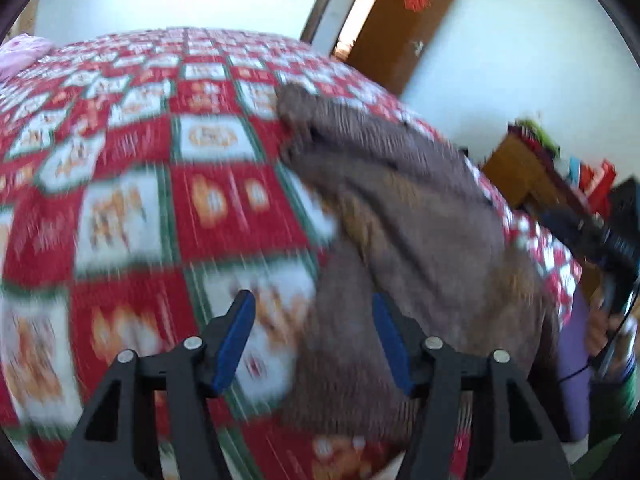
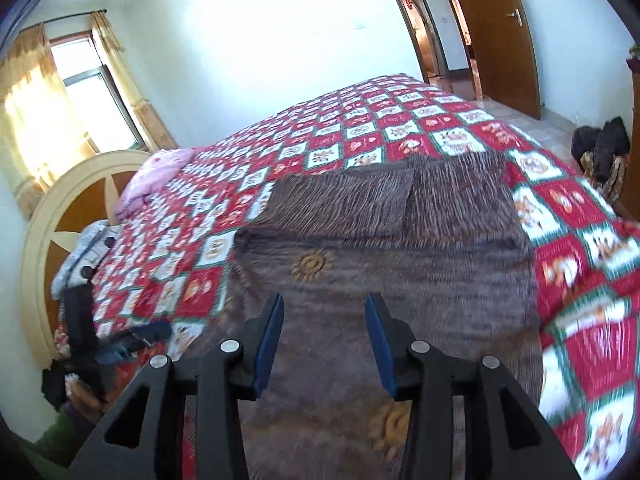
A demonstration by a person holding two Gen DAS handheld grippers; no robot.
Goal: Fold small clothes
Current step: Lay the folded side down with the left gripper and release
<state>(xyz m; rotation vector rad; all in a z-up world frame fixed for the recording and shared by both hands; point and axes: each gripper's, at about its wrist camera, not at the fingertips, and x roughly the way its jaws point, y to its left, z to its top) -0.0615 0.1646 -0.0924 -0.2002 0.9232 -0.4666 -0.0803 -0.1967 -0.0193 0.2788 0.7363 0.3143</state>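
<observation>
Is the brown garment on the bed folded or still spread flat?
Partly folded: in the right wrist view the brown garment has its far part doubled over, leaving a fold line across it, on the checked bedspread.

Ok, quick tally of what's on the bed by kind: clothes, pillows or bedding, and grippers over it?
Brown garment: 1
Pink pillow: 1
Grey-white bundle by the headboard: 1
Grippers, left and right, jaws open, holding nothing: 2
Total: 5

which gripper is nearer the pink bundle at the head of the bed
Left. The left gripper hangs over the quilt on the pink bundle side of the brown garment; the right gripper is over the garment, farther away.
</observation>
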